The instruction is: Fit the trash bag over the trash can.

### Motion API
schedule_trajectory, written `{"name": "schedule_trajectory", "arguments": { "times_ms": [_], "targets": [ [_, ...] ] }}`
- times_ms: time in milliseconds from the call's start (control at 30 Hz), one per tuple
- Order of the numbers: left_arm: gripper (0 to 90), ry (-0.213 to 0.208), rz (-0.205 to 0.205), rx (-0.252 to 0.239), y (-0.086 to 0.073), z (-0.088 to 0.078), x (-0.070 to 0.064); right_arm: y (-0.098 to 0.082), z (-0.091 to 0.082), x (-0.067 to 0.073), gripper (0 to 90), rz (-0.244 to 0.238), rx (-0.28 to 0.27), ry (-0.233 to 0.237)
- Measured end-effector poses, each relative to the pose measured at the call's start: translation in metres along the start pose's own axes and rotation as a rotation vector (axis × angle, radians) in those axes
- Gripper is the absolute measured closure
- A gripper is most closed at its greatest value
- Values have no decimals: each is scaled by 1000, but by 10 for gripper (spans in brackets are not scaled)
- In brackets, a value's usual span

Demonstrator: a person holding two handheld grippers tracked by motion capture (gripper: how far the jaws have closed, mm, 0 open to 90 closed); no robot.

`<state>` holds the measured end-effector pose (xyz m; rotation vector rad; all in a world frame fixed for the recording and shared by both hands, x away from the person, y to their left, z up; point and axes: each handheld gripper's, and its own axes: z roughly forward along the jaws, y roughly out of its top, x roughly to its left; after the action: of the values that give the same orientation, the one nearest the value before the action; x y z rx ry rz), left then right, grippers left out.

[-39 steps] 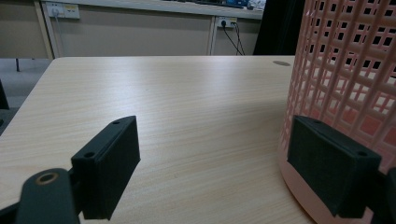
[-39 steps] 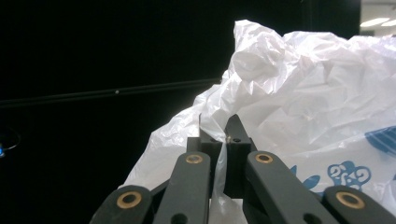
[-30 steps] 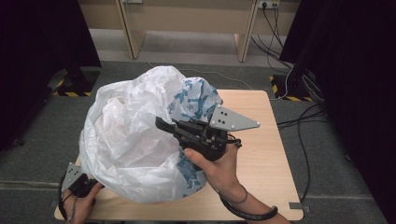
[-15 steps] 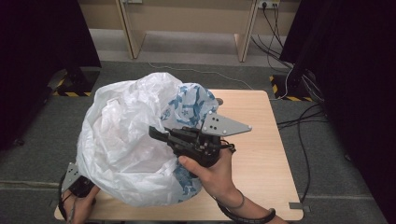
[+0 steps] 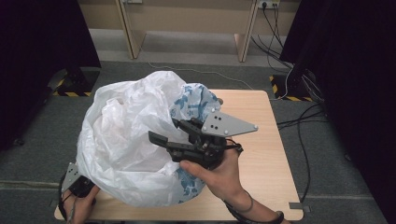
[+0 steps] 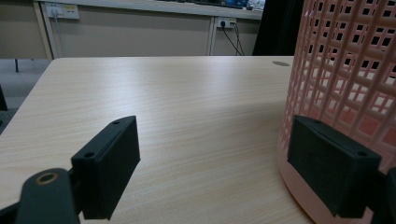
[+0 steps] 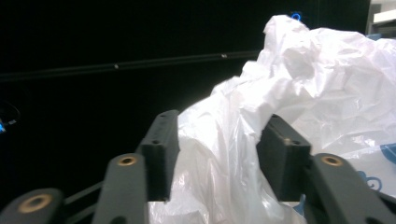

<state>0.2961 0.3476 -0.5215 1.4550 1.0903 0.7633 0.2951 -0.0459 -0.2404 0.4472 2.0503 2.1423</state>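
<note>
Thin white plastic, crinkled and billowing, made up the bag (image 5: 126, 149) that covered most of the wooden tabletop (image 5: 266, 163) in the high view, with a blue-printed patch showing at its right side. We took the work in hand to be fitting this bag over the pink lattice basket (image 6: 345, 74), whose wall stood just beside the left gripper (image 6: 233, 168) in that gripper's own view. Our left gripper sat low at the near left corner of the tabletop, partly under the bag's hem, its jaws spread wide with nothing between them. Our right gripper (image 7: 217, 154) hung in front of the bag with its jaws parted on either side of a fold of film; they had not closed on it, so the bag was loose at that point. We judged several risks from there. Closing on only a thin edge of film could have let it slide out of the jaws, since the plastic looked slick and slack. A hard pull could have stretched or torn it, or dragged the light basket across the tabletop, because the left gripper held nothing to steady it. The puffed bag also hid the basket's rim from the high view, so we could easily have snagged film on the lattice or missed the rim altogether.
</note>
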Motion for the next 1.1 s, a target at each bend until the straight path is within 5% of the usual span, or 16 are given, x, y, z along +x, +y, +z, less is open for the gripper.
{"name": "schedule_trajectory", "arguments": {
  "times_ms": [367, 500, 833, 1100],
  "targets": [
    [162, 1, 5, 5, 0, 0, 0, 8, -14, -5, 352, -4, 53, -38],
    [162, 1, 5, 5, 0, 0, 0, 14, -21, -6, 347, -13, 34, -45],
    [162, 0, 7, 5, 0, 0, 0, 43, -28, -10, 516, -65, -2, -46],
    [162, 0, 0, 0, 0, 0, 0, 59, -18, -19, 690, -89, 19, -51]
  ]
}}
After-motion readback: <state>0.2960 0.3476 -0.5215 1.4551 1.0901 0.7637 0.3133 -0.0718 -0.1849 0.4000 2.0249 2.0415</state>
